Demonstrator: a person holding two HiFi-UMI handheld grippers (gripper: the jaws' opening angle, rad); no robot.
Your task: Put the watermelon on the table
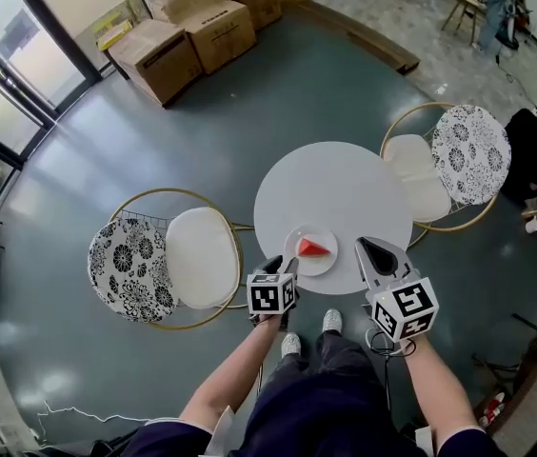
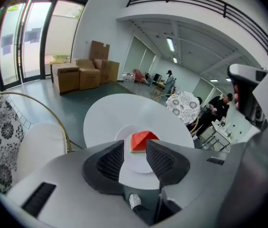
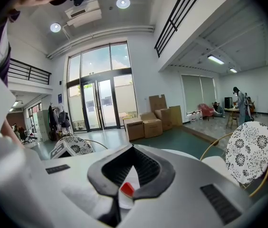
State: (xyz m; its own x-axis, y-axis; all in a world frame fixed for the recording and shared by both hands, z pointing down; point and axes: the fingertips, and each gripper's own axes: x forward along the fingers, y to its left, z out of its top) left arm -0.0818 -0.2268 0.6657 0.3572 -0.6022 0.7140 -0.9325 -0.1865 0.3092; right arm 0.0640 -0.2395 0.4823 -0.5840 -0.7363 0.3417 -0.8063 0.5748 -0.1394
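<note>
**Red watermelon wedge on the plate: tool status**

1. Task item. The watermelon [image 1: 313, 248] is a red wedge with a pale rind edge. It lies on a white plate [image 1: 318, 266]. The plate rests on the round white table [image 1: 335, 188], near the table's lower edge in the head view, just below centre frame.

2. Left gripper [image 1: 285, 267]. I hold it at the plate's left rim in the head view, with its marker cube towards me. In the left gripper view, the left gripper [image 2: 135, 145] has its jaws standing apart. The gap between the pads holds nothing. The watermelon [image 2: 141, 140] appears beyond that gap at centre frame, resting on the plate [image 2: 135, 164], and neither pad presses on it.

3. Right gripper [image 1: 373, 251]. I hold it over the table's lower right edge, to the right of the plate and apart from it. In the right gripper view, the right gripper [image 3: 133, 148] has its jaw tips together, and they clamp nothing. Through the opening behind the tips, a small red piece of the watermelon [image 3: 127, 189] shows on the plate [image 3: 132, 177].

4. Surroundings. A cushioned chair [image 1: 169, 255] stands left of the table. A second chair [image 1: 449, 160] stands at the upper right. Cardboard boxes [image 1: 192, 31] sit on the floor at the upper left.
</note>
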